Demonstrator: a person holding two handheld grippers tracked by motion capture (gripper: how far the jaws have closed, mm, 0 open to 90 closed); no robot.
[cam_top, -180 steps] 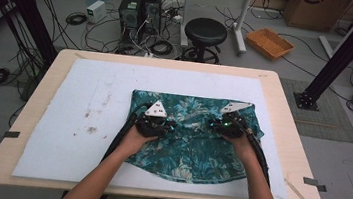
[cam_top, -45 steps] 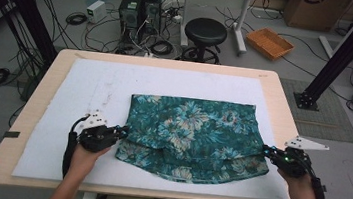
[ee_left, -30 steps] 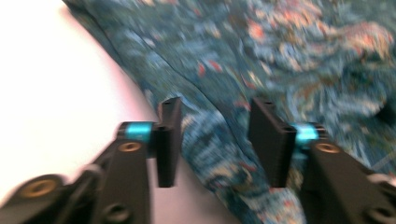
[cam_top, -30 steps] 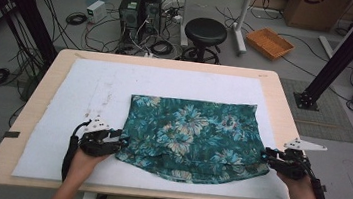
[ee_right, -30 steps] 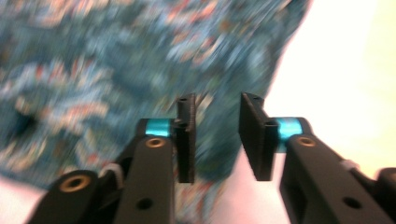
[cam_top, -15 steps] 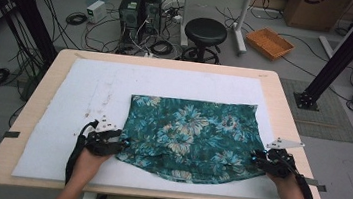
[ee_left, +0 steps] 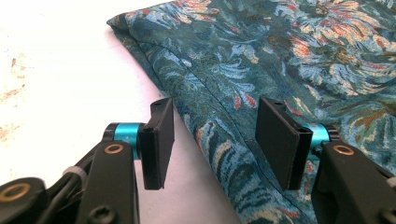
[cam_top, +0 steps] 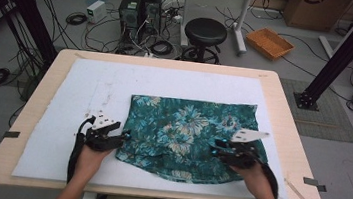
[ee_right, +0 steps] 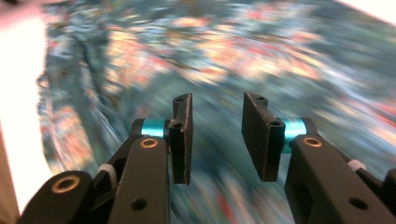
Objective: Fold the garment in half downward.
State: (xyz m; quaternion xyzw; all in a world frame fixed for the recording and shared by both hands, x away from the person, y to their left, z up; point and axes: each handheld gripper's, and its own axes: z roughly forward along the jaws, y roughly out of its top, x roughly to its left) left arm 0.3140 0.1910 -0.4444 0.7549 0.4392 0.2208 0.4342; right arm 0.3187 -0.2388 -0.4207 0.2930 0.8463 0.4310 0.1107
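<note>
Mostly flat teal floral cloth (cam_top: 188,131), folded, lower hem curved.

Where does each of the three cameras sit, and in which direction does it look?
High view: above the person's side, looking forward and down on the table; forearms, left gripper and right gripper show.
Left gripper view: rides the left gripper, open jaws astride the floral cloth edge.
Right gripper view: rides the right gripper, open over blurred cloth.
All views share the cloth.
</note>
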